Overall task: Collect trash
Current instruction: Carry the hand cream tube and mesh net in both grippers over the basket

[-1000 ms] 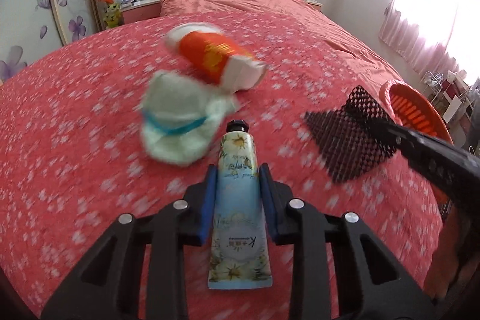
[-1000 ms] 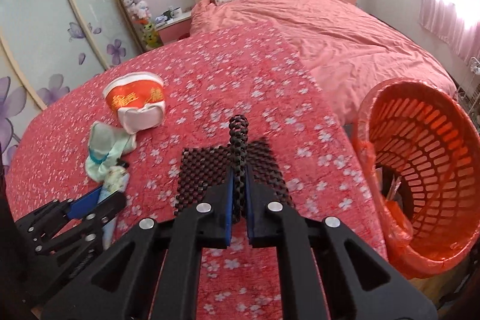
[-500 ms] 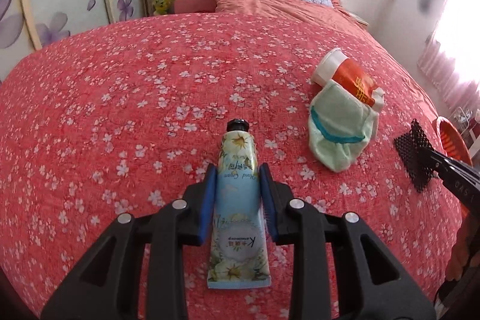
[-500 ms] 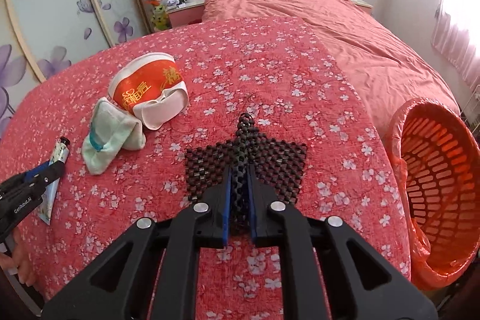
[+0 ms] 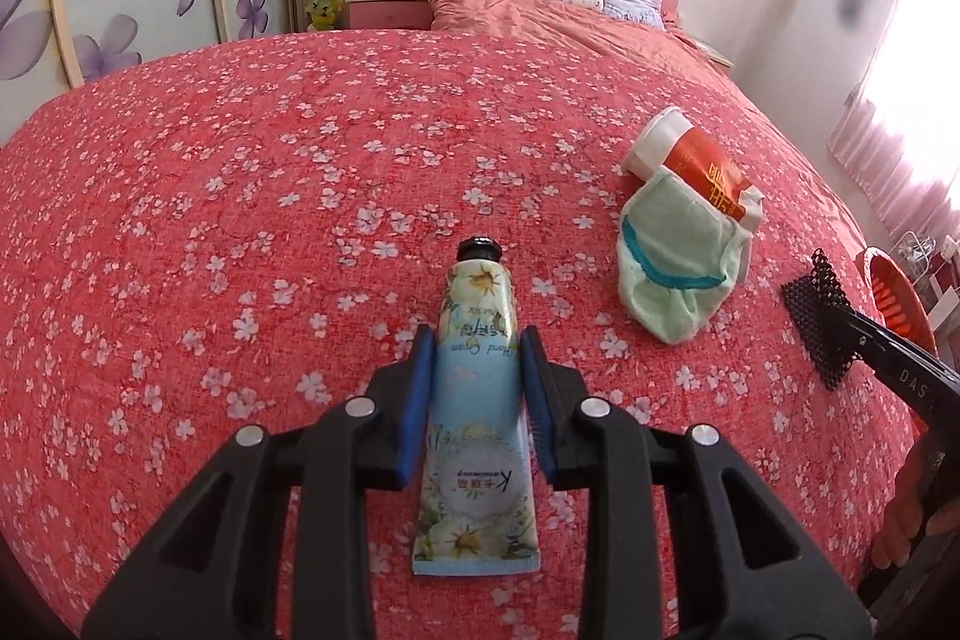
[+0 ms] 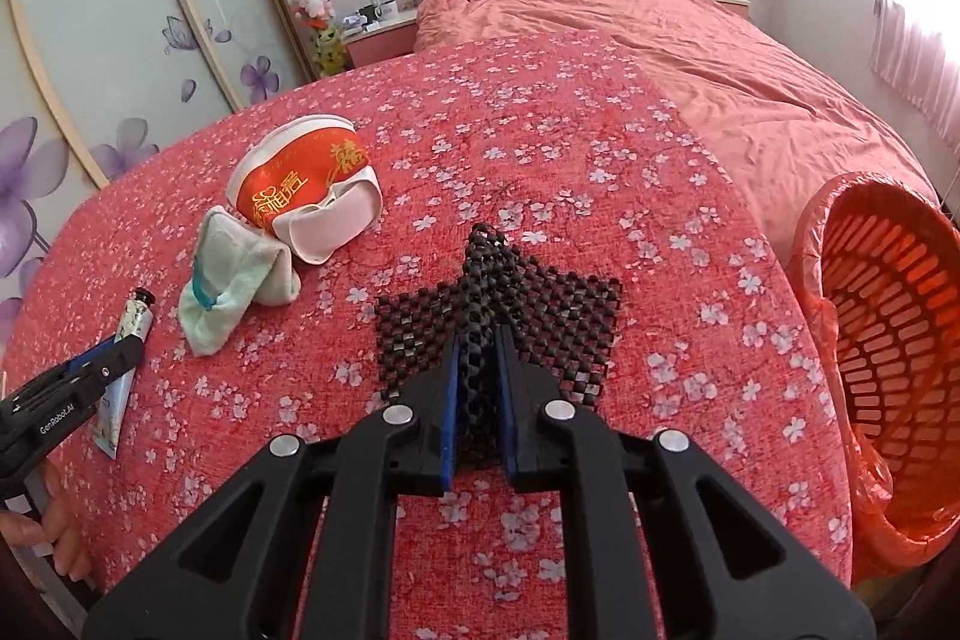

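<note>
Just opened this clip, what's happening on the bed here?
A person is clearing trash with two handheld grippers. The left gripper is clamped on a hand cream tube; the right gripper pinches a black mesh mat. A crushed paper cup and green cloth lie on the bedspread, the orange basket beside it.

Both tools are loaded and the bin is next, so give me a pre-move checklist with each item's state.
1. Left tool clamped on the hand cream tube: ok, pads press both sides.
2. Right tool gripping the black mesh mat: ok, a fold is pinched between the pads.
3. Mat lifted off the bedspread: cannot tell.
4. Orange basket open and lined: ok, mouth faces the bed.
5. Space in basket: cannot tell, bottom hidden.
6. Remaining trash: not ok, noodle cup and green cloth lie uncollected.
</note>
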Available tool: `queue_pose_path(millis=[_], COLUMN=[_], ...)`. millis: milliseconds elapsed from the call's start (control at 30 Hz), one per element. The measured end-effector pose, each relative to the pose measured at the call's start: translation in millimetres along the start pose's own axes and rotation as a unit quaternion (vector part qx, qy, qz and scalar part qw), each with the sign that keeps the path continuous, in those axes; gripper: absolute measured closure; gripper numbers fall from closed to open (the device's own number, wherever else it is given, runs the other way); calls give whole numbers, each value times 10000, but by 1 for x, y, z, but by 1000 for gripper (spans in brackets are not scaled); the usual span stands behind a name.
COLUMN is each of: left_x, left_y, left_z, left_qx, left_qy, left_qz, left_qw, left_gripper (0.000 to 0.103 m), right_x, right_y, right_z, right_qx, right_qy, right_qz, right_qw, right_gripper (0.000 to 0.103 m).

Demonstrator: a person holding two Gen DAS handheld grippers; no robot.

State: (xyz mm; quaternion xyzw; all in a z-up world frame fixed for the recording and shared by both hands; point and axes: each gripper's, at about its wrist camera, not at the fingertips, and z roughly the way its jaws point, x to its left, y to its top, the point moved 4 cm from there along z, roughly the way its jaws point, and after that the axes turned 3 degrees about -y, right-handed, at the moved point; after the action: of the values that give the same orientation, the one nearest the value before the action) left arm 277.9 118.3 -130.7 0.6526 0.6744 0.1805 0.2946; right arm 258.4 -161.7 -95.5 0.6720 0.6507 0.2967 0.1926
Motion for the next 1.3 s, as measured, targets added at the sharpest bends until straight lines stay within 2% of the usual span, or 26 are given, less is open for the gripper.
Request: queue_pose_path(millis=[100,200,267,433,600,767,967,1100,1300], left_x=[0,2,3,5,5,2,-1,-2,-12], left_y=[0,0,2,7,15,17,27,32,40], left_z=[0,-1,0,0,-10,4,14,14,-16], left_qx=[2,-15,-23,-18,-194,31,1,-31,-357], left_qy=[6,-45,-90,-84,-98,96,289,163,-20], left_qz=[8,-19,-21,-2,20,66,63,2,94], left_qw=[10000,10000,10000,10000,9998,9999,9996,9999,9993], left_gripper=[73,74,74,75,75,74,75,76,76], right_x=[6,7,8,3,4,8,8,8,7], right_y=[0,1,1,5,9,8,3,6,18], right_z=[0,0,-1,-17,-34,-26,-16,-24,-53], right_qx=[0,-4,-22,-172,-326,-240,-89,-160,-463], right_qy=[-188,-201,-257,50,181,123,143,249,363], right_qz=[-179,-203,-301,-105,-99,-131,-120,-71,-55], right_qw=[9997,9996,9992,9998,9993,9996,9998,9995,9983], right_gripper=[91,91,95,98,98,98,98,98,98])
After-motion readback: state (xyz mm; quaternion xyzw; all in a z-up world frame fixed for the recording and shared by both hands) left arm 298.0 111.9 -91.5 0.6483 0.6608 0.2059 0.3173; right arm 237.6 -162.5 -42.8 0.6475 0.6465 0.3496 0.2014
